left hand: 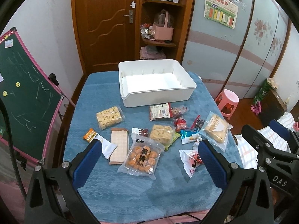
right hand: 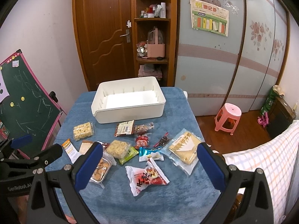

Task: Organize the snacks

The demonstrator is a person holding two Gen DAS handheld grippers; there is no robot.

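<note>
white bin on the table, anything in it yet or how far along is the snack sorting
Nothing looks done: the white bin is bare inside. Nothing is in hand either; the left gripper and right gripper are both open above the blue cloth. All the snacks are left, including the orange cookie pack, the red and white bag and the wafer pack.

left gripper [left hand: 149,156]: black frame carrying two blue pads [left hand: 86,165]
screws [left hand: 66,164]: silver heads showing at 8 and 4 o'clock
cable [left hand: 11,145]: black, running along the 9 o'clock edge
right gripper [right hand: 149,160]: wearing the same black frame and blue pads [right hand: 212,169]
markings: white "DAS" [left hand: 279,180] showing at 4 o'clock; "GenRobot.AI" [right hand: 18,187] at 8 o'clock
</note>
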